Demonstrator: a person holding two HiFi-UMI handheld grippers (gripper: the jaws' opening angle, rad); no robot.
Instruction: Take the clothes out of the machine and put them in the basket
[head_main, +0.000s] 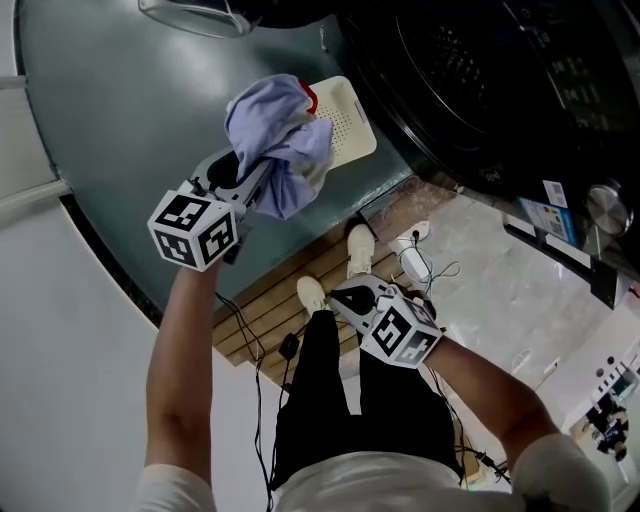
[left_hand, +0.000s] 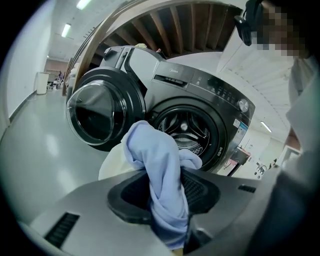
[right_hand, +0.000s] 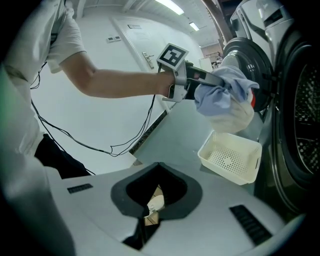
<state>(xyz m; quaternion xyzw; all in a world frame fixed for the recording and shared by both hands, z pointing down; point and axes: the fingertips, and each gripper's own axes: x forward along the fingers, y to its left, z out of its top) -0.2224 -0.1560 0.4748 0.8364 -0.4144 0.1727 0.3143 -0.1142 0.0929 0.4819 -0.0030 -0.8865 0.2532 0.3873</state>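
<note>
One light-blue garment is clamped mid-bunch in the left claw and held over the cream basket on the floor beside the machine. The right claw is closed on nothing. Soft, light, floppy stuff by the look of it, so it's best grabbed at a thick fold.

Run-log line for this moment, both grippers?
left gripper: shut on light-blue fabric cloth | position: over cream perforated plastic basket | right gripper: empty
</note>
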